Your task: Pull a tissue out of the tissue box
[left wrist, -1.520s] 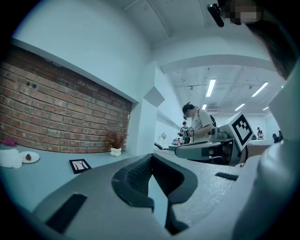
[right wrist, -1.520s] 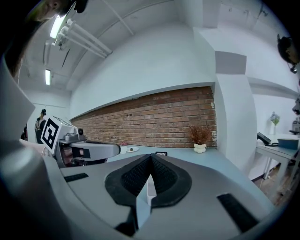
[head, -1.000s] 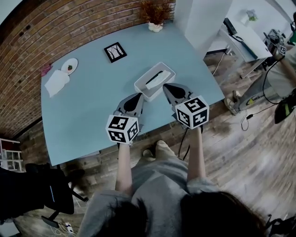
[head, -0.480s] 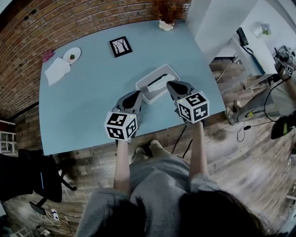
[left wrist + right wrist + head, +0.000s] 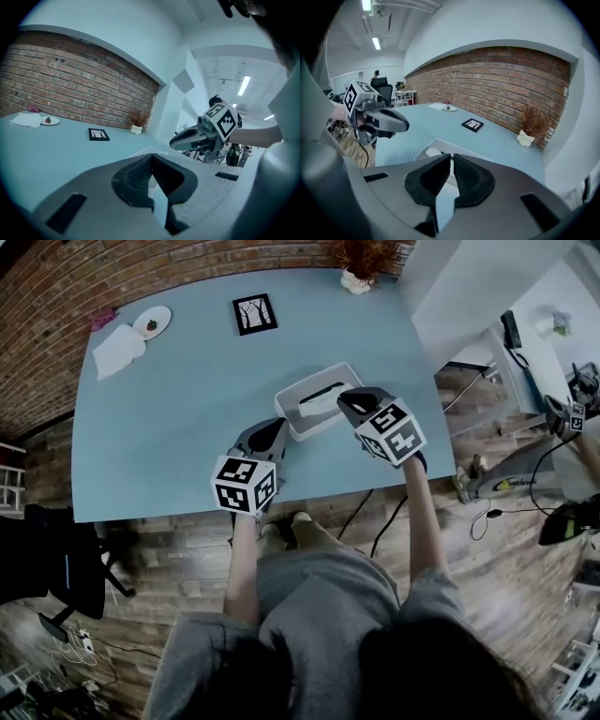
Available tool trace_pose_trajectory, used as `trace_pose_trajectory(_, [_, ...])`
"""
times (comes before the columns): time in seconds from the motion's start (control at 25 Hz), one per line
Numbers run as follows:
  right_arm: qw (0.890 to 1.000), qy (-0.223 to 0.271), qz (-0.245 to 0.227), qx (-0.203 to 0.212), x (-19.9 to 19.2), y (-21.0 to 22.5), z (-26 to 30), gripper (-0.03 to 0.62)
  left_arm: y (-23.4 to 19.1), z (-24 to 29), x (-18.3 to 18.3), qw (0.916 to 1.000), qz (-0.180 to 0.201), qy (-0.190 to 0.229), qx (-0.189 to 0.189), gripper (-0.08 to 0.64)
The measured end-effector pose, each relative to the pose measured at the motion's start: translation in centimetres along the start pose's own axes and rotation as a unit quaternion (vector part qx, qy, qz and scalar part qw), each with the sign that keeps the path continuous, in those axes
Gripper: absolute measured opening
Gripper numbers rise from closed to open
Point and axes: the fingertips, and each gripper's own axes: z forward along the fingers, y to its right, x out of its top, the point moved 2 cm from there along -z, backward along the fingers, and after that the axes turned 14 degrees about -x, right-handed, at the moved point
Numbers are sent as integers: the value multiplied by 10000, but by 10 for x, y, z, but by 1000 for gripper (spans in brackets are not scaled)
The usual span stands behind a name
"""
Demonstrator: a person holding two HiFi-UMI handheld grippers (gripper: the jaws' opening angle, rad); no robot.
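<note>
Over the last second both grippers have sunk toward the bench (image 5: 169, 437) and closed in on the white tissue box (image 5: 305, 381). The right gripper (image 5: 345, 399) has moved the most. It has tipped nose-down and now hangs over the box's near right edge, just beside the tissue (image 5: 314, 409) that pokes from the slot. Its jaws are closed, with nothing between them. The left gripper (image 5: 275, 427) has settled low beside the box's near left corner, and its jaws are also closed and empty. The tissue sits in the box, untouched. I judge this to be the end of the approach. The right jaws would have to open before they could pinch the tissue, and the left gripper looks placed to steady the box.
</note>
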Motion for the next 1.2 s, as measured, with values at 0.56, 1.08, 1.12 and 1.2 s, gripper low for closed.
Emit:
trace_pose_trajectory(0.56, [9854,-358,-1373,945,-23,-19,24,75,8,3,-30,9990,-177,-57,415,3])
trace_pose_trajectory(1.08, [9542,-762,-2560,1351,-33,-35,42,127,7,-5,-38,9969,-284,22,732,3])
trace_pose_trajectory(1.12, [9525,-782,-2614,1353,-34,-35,44,127,7,-5,-39,9967,-289,31,757,3])
trace_pose_trajectory(1.2, [9494,-792,-2732,1330,-35,-34,48,127,5,-7,-39,9963,-303,41,808,3])
